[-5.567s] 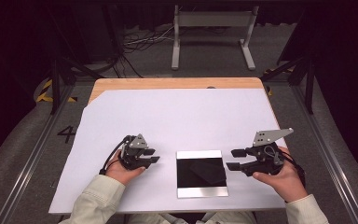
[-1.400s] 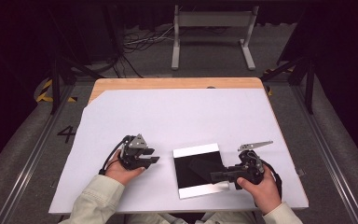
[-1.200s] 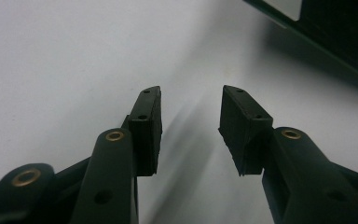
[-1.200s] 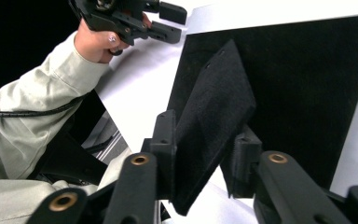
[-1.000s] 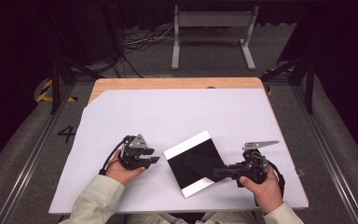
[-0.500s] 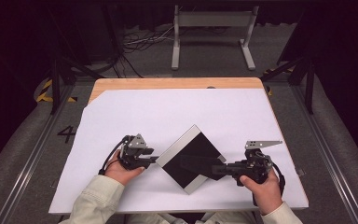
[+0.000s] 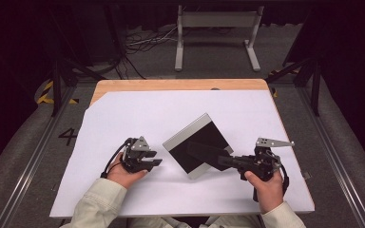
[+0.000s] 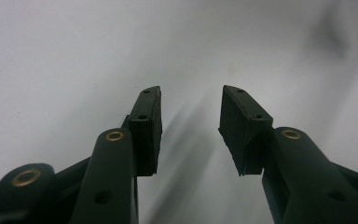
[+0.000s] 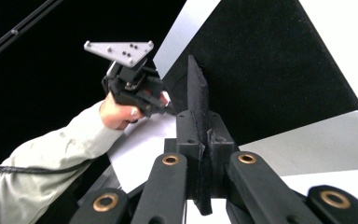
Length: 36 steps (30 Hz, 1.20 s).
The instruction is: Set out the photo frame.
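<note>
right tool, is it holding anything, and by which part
Yes: the right tool is shut on a thin black sheet, gripping it by its near edge. The left tool holds nothing.

A flat square panel, black-faced with silver-grey bands along two opposite edges, lies on the white table, turned to sit diamond-wise. It rests near the table's front edge, about midway between the left and right edges.
</note>
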Motion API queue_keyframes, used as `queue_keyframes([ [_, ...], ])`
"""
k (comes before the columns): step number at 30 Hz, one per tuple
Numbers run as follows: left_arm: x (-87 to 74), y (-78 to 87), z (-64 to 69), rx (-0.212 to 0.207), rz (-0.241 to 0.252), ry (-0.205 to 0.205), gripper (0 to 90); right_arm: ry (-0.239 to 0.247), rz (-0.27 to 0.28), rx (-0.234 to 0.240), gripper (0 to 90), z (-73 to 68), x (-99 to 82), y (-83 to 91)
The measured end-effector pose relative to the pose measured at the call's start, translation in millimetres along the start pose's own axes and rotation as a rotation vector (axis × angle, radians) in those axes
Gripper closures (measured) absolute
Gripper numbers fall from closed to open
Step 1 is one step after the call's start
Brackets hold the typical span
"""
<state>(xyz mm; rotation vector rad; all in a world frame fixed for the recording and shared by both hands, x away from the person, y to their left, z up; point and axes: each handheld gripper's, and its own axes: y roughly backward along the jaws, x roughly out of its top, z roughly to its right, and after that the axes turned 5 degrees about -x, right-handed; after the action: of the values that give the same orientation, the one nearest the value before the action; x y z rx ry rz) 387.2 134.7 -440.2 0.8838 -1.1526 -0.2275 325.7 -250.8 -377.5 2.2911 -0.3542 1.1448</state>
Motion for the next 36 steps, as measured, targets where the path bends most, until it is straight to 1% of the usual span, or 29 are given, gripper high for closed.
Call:
queue_keyframes([
  [5,-0.2,0.3,-0.2,0.002,0.002,0.0,59.3,0.035,0.056,-0.024,87.4,3.0,0.9,-5.6],
  [7,-0.2,0.4,-0.1,0.001,0.002,0.001,59.4,0.053,0.085,-0.029,87.4,6.7,0.3,-7.7],
  [8,-0.3,0.5,-0.1,0.001,0.002,0.001,59.4,0.07,0.099,-0.034,87.4,8.8,-0.3,-8.4],
  [10,-0.4,0.4,-0.2,0.0,0.002,0.001,59.3,0.09,0.106,-0.047,87.4,11.8,-1.5,-9.2],
  [12,-0.4,0.2,-0.4,0.001,0.004,0.001,59.3,0.115,0.093,-0.075,87.4,14.6,-2.6,-9.8],
  [13,-0.3,0.2,-0.5,-0.001,0.002,0.001,59.3,0.126,0.093,-0.08,87.3,16.5,-3.3,-9.6],
  [14,-0.2,0.2,-0.4,-0.002,0.003,0.002,59.3,0.131,0.088,-0.075,87.2,19.3,-3.1,-8.6],
  [16,-0.2,0.0,-0.4,-0.001,0.003,0.001,59.3,0.165,0.065,-0.076,86.7,22.2,-2.2,-6.4],
  [21,-0.1,0.1,0.0,-0.001,0.002,0.0,59.3,0.224,0.011,-0.068,86.3,24.1,-1.7,-2.5],
  [29,-0.1,-0.4,0.1,-0.002,0.0,0.002,59.2,0.287,-0.082,-0.052,86.6,25.8,-5.7,5.5],
  [30,0.0,-0.4,-0.2,-0.002,-0.001,-0.002,59.2,0.287,-0.082,-0.052,86.6,25.8,-5.7,5.5],
  [31,0.0,-0.4,-0.2,-0.002,-0.001,-0.002,59.3,0.306,-0.101,-0.05,86.8,25.2,-5.9,6.3],
  [36,0.0,-0.4,-0.2,-0.004,0.0,0.001,59.3,0.345,-0.141,-0.045,86.9,24.8,-7.2,8.1],
])
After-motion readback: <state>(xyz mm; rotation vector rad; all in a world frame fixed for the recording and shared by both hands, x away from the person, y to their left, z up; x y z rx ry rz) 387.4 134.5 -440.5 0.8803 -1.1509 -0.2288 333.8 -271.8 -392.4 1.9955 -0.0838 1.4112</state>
